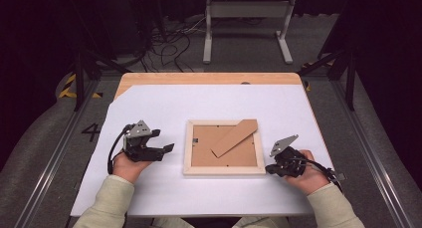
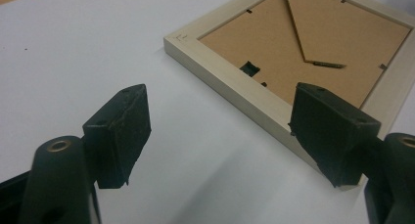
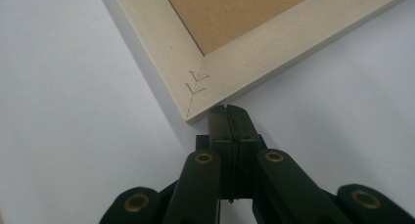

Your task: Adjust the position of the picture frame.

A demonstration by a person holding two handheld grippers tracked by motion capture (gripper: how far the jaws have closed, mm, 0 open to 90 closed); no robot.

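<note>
A light wooden picture frame point(image 1: 224, 147) lies face down in the middle of the white table cover point(image 1: 164, 103), its brown backing board point(image 1: 219, 156) up and the cardboard easel stand point(image 1: 234, 137) folded out at a slant across it.

The right gripper point(image 1: 269, 169) sits at the frame's near right corner with its jaws pressed together and nothing between them — in the right gripper view the closed tips point(image 3: 229, 111) meet the mitred corner point(image 3: 195, 94), touching it or just short of touching. The left gripper point(image 1: 168, 148) rests on the cover just beside the frame's left edge, jaws spread wide and empty; in its own view the frame point(image 2: 230, 82) lies ahead, between and beyond the two pads.

The step in hand looks like steadying or nudging the frame by its corner before work on the back begins. The next move probably calls for a firm hold on one rail — the open left jaws are suited to that — so the closed right tips can push at the small metal tabs point(image 2: 249, 67) that keep the backing in. A shove on the corner alone would likely spin the frame on the smooth cover.
</note>
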